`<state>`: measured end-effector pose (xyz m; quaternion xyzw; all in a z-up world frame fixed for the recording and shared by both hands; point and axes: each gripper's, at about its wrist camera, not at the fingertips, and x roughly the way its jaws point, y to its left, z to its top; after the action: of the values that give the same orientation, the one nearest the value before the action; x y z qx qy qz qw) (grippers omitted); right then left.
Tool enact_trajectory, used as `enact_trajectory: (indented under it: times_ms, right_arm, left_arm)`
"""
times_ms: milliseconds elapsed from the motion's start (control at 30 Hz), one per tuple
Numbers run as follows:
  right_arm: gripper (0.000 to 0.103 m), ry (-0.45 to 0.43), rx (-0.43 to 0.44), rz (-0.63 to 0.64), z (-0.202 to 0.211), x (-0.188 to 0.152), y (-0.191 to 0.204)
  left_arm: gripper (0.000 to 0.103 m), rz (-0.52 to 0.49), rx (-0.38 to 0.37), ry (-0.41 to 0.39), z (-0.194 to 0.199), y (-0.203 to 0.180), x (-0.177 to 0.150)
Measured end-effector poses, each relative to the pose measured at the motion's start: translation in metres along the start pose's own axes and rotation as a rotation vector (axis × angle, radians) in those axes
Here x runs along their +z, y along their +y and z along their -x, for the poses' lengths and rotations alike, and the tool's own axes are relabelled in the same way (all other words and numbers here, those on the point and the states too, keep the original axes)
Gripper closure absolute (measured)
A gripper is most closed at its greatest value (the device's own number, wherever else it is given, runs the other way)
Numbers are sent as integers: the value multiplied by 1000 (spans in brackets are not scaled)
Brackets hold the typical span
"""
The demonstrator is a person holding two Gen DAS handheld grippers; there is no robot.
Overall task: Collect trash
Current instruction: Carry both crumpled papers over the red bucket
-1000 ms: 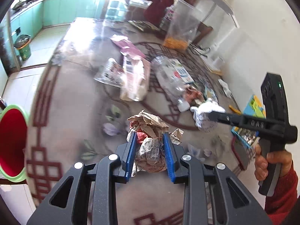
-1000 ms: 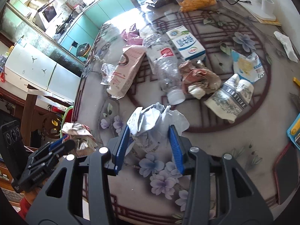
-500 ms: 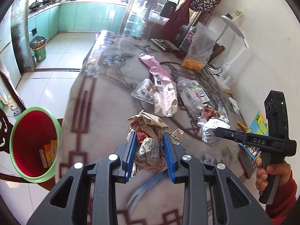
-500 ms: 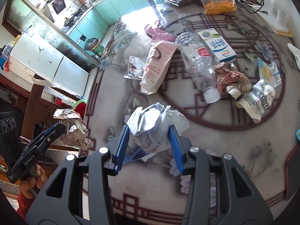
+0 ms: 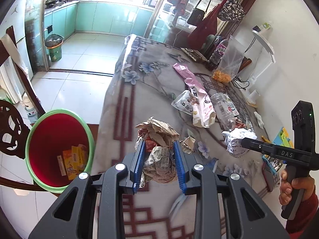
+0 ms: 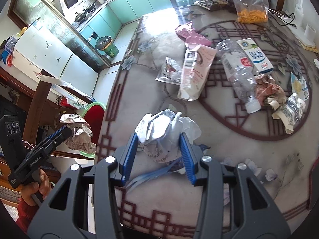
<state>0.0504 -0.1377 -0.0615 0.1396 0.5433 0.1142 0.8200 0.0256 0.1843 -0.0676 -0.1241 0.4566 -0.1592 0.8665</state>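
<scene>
My left gripper is shut on a crumpled brown-and-newsprint paper wad, held in the air near the table's left edge, right of the red bin with a green rim. The same wad shows in the right wrist view beside the bin. My right gripper is shut on a crumpled white paper wad above the table; it also shows in the left wrist view. Yellow packets lie in the bin.
On the table lie a pink-white bag, a clear plastic bottle, a milk carton, a foil wrapper, a pink wrapper and crumpled papers. A wooden chair stands left of the bin.
Both grippers have pulled back and up from the table with their wads. The left one has swung left, bringing the red bin fully into view.
</scene>
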Motion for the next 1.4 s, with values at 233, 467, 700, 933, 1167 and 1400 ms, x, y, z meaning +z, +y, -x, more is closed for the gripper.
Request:
enact_trajectory:
  times_ms: [233, 467, 700, 933, 1167, 1400]
  right_arm:
    - [61, 7, 6, 33, -17, 2, 37]
    - [61, 29, 11, 59, -36, 2, 72]
    - [61, 50, 12, 94, -53, 6, 103]
    - [61, 70, 30, 158, -75, 13, 143]
    - [61, 91, 65, 258, -95, 16, 193]
    - [60, 146, 132, 318, -123, 21, 233]
  left_arm:
    - [76, 17, 21, -12, 14, 35, 1]
    - [76, 59, 43, -13, 22, 80, 3]
    - [76, 112, 74, -22, 30, 118, 3]
    - [76, 176, 154, -57, 45, 152, 5]
    - [76, 231, 215, -65, 55, 186, 5]
    - [76, 267, 253, -36, 51, 214, 2]
